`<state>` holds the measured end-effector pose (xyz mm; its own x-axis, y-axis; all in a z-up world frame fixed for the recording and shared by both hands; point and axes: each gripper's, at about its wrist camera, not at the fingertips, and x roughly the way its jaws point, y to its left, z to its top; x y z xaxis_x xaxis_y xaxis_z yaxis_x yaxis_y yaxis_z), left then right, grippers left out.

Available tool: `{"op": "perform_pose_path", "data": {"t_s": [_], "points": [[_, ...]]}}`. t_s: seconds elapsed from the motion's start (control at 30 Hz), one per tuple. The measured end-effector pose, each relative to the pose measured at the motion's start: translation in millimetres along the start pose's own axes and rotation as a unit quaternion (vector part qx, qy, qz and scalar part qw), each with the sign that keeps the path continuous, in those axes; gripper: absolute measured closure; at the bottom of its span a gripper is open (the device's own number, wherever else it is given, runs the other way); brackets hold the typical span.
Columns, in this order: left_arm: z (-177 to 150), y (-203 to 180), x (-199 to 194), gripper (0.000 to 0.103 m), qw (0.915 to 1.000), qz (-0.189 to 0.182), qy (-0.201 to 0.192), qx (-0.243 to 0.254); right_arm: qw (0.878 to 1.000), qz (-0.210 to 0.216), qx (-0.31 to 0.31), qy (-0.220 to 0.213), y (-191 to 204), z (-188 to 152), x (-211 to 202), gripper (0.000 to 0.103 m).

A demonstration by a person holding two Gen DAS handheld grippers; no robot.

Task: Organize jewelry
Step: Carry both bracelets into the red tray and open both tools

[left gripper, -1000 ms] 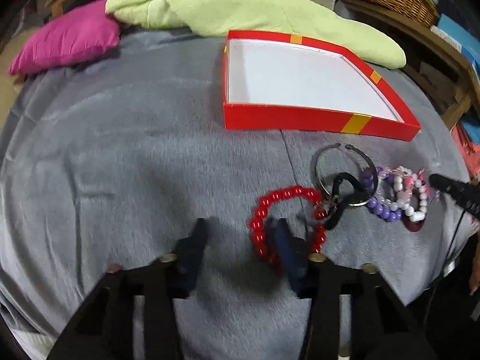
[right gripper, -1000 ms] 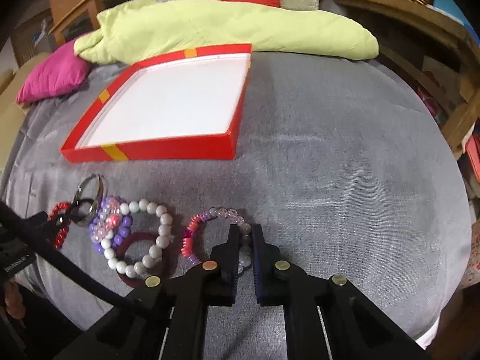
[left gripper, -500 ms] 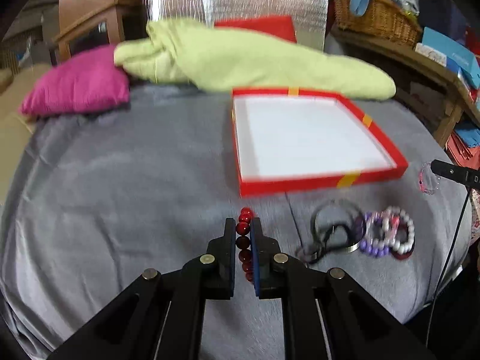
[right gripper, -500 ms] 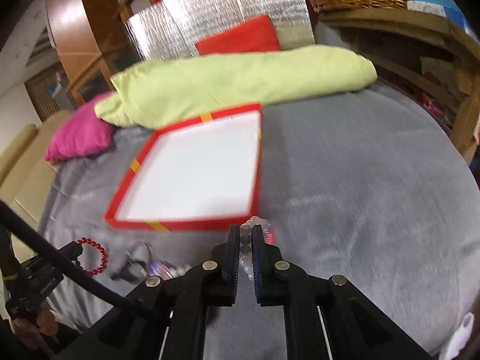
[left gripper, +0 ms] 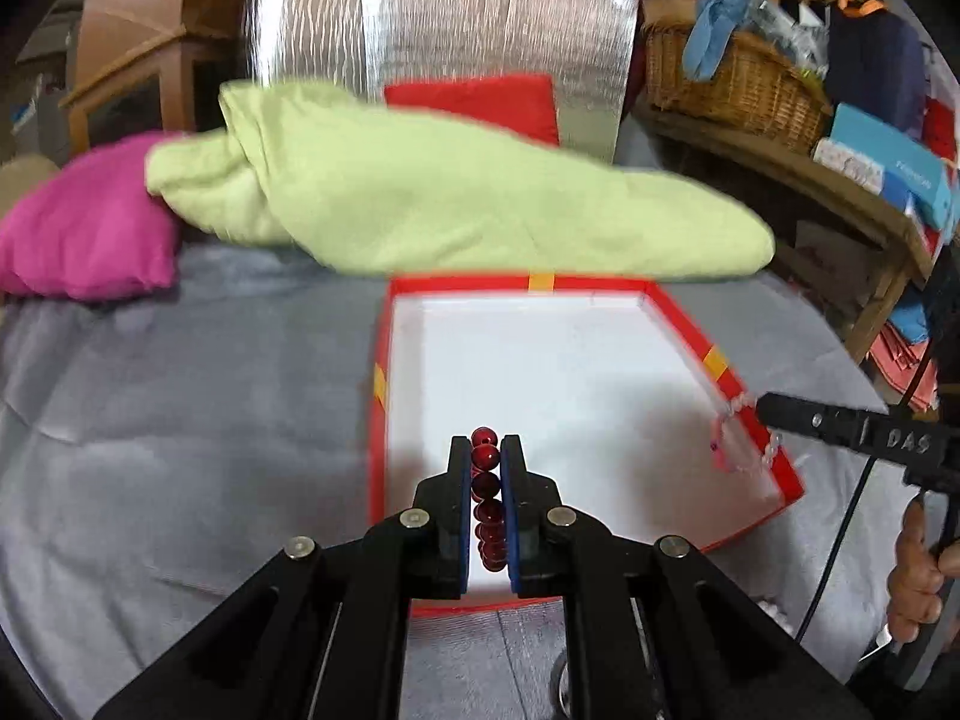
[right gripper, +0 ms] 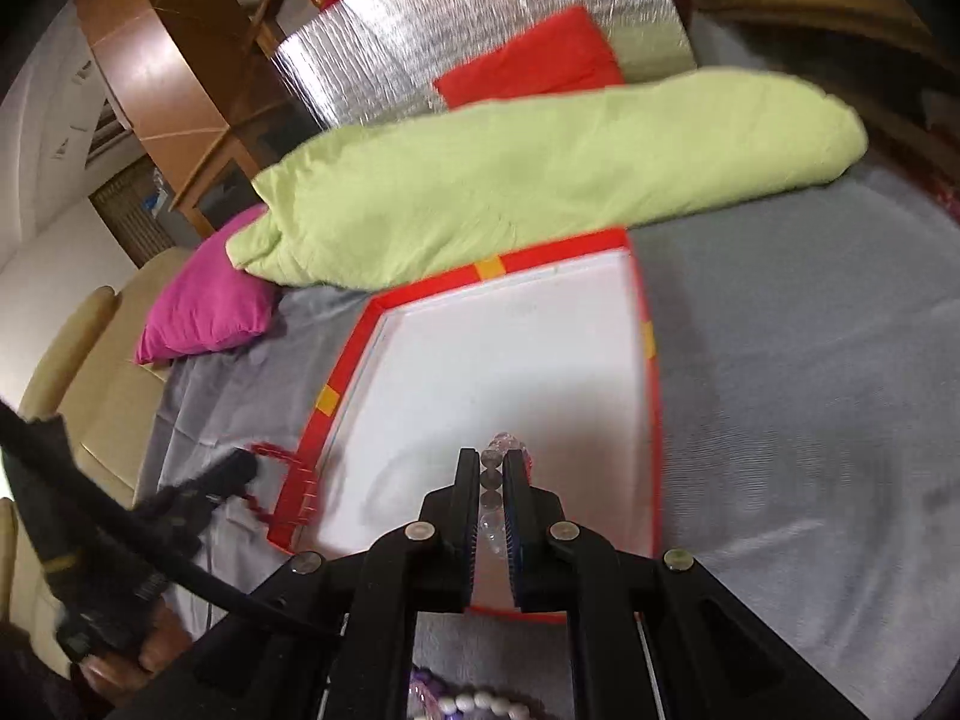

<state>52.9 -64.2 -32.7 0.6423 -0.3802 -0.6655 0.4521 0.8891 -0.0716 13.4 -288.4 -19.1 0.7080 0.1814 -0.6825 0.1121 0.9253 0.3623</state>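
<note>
Red bead bracelet (left gripper: 485,489) sits clamped between the left gripper (left gripper: 485,447) pads above the red box (left gripper: 729,373); clear-and-pink bead bracelet (right gripper: 493,483) is pinched by the right gripper (right gripper: 493,461) over that box

Only lettering I could make out was "DAS" in pale letters on the side of the right gripper (left gripper: 750,405), the black bar just right of the red box (left gripper: 744,414). There was also some white print on a blue box (left gripper: 894,159) on the shelf far behind it, but too blurry to read.
</note>
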Motion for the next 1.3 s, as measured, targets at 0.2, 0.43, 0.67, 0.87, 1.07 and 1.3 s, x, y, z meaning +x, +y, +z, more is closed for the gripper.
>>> {"op": "perform_pose_path", "data": {"t_s": [0.2,0.43,0.67,0.87,1.07,1.3], "points": [[1,1,24,0.088,0.9991,0.029,0.031,0.005,1.000,-0.013,0.012,-0.002,-10,9,8,0.075],[0,11,5,0.048,0.9957,0.089,-0.003,0.028,0.998,-0.053,0.025,-0.023,-31,4,-12,0.063],[-7,31,14,0.039,0.9925,0.115,0.040,0.004,0.994,-0.110,0.025,0.010,-50,-7,-13,0.063],[-17,31,26,0.039,0.9917,0.097,0.083,-0.013,0.992,-0.104,0.026,0.059,-50,-16,11,0.095],[-20,35,35,0.039,0.9910,0.084,0.100,-0.029,0.987,-0.155,-0.022,0.029,-36,-9,20,0.098],[-16,29,34,0.039,0.9921,0.093,0.084,-0.007,0.990,-0.133,0.019,0.032,-44,-3,17,0.095]]}}
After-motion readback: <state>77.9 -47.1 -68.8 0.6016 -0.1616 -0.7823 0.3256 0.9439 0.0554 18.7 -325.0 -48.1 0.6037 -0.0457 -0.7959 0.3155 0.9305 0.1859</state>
